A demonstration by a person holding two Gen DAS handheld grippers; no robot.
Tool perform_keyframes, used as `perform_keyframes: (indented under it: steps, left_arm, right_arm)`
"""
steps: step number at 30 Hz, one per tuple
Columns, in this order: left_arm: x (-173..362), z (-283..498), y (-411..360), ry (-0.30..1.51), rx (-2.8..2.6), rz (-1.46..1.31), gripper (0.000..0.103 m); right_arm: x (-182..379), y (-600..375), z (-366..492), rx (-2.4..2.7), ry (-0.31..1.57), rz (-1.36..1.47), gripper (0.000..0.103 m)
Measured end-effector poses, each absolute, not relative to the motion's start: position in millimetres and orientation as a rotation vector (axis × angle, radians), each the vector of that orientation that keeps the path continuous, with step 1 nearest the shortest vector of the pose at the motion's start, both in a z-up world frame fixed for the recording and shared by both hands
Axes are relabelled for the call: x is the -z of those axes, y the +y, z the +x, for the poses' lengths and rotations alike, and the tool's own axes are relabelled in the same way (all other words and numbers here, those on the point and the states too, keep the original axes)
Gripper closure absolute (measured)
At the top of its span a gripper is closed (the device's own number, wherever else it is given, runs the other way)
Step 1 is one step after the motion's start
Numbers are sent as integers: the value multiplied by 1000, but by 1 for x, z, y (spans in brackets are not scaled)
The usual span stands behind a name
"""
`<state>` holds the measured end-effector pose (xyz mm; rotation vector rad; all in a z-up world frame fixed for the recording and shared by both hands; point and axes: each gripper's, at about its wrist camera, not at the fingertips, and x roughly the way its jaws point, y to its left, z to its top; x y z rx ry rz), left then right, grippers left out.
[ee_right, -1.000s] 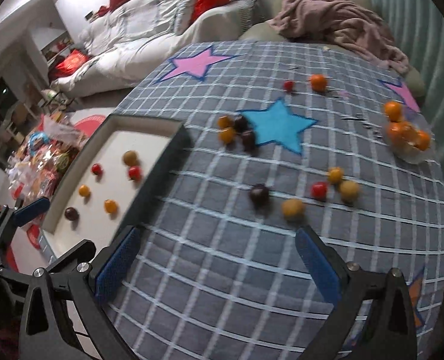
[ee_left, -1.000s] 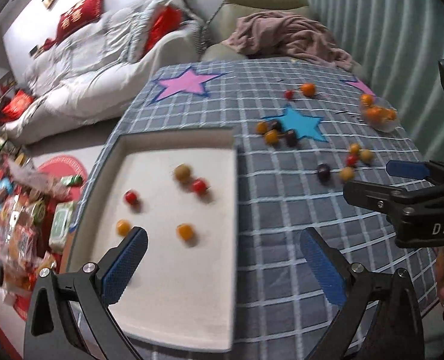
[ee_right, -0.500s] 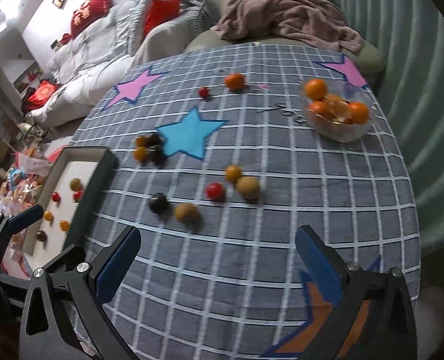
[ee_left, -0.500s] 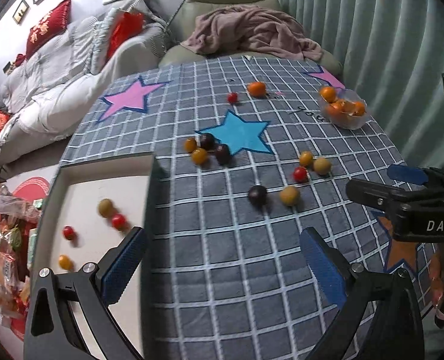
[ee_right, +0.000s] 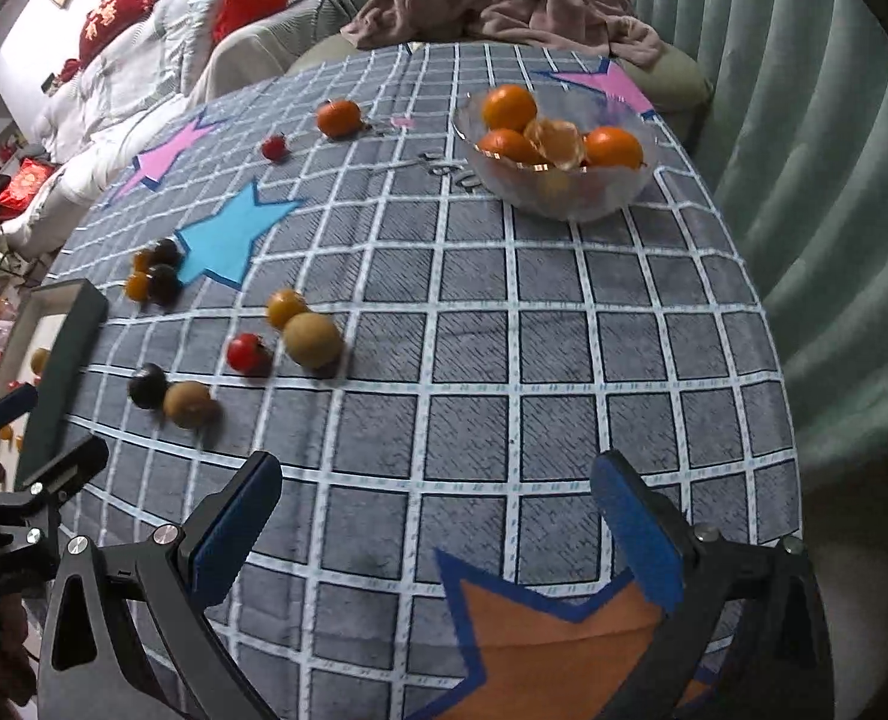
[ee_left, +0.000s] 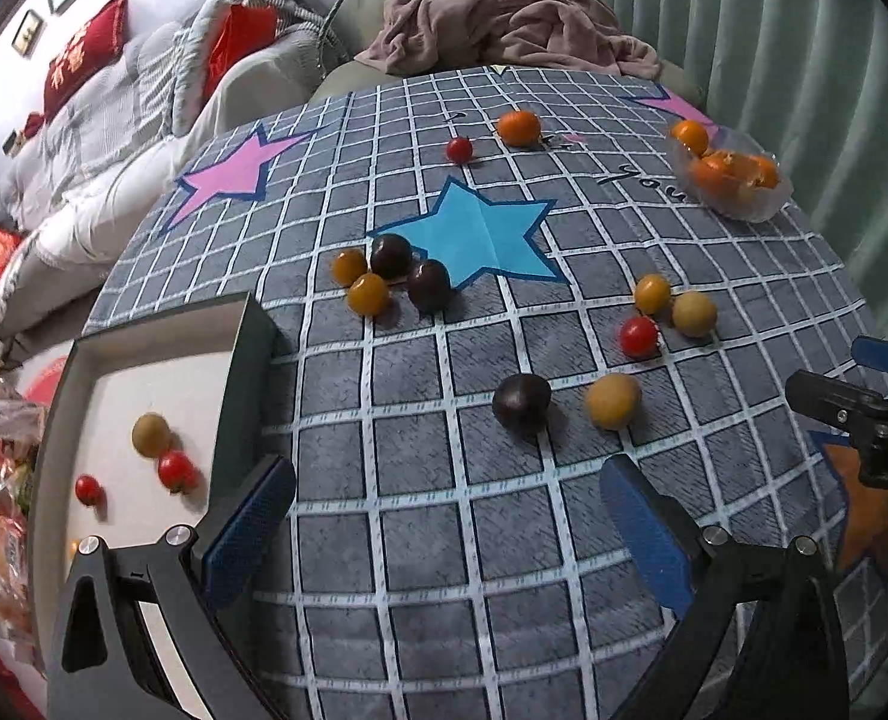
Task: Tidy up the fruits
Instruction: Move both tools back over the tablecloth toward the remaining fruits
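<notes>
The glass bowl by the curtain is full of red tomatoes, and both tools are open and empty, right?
Not quite. The glass bowl holds oranges, not red tomatoes; the right wrist view shows them clearly, one partly peeled. The rest is right: the bowl sits by the curtain, and the left tool and right tool are open and empty.

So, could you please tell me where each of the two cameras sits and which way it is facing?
Left wrist: on the left gripper, looking across the checked tablecloth at loose fruit, tray on its left; own open fingers and the right gripper show.
Right wrist: on the right gripper, facing the bowl of oranges; own open fingers and the left gripper show.
Shared: blue star, tray, bowl, loose fruit.
</notes>
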<state>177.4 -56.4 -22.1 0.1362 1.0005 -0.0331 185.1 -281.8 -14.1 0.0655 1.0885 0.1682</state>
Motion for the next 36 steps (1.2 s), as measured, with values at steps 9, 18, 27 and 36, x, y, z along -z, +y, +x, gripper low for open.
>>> perform_keyframes:
  steps: [9,18,27,36]
  left_arm:
    - [36,191,-66,994,44,168,2]
    - [47,202,-69,991,48,186,2]
    - [53,211,-72,1004,73,170,23]
    - [51,211,-80,1021,140,119,68]
  right_arm:
    - [28,-256,201,-205,1071,-2,0]
    - [38,-236,216,-223,1058,-38,0]
    - [36,-224,225,-260,1010,-65,13]
    - [29,-210,223,-296,975,-97,73]
